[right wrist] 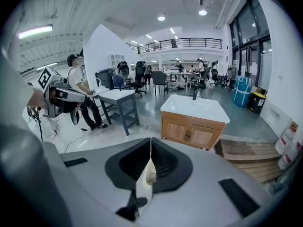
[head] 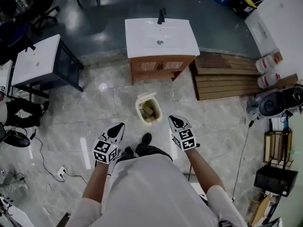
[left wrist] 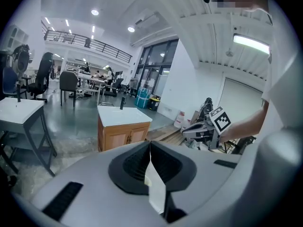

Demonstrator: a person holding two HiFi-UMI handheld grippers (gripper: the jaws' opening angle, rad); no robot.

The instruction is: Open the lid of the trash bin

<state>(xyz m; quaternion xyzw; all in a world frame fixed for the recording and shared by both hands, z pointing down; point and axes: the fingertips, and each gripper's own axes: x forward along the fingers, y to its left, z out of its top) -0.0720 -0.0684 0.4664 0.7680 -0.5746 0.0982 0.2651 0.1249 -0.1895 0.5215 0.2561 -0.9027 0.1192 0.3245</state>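
Head view: left hand-held gripper (head: 110,143) and right hand-held gripper (head: 182,132) hang closed and empty. A shoe (head: 146,138) likely pedals the open-looking trash bin (head: 148,109).

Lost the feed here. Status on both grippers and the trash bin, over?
Left gripper shut, empty; right gripper shut, empty. Trash bin on floor ahead, lid looks raised, inside showing. Shoe at its near side.
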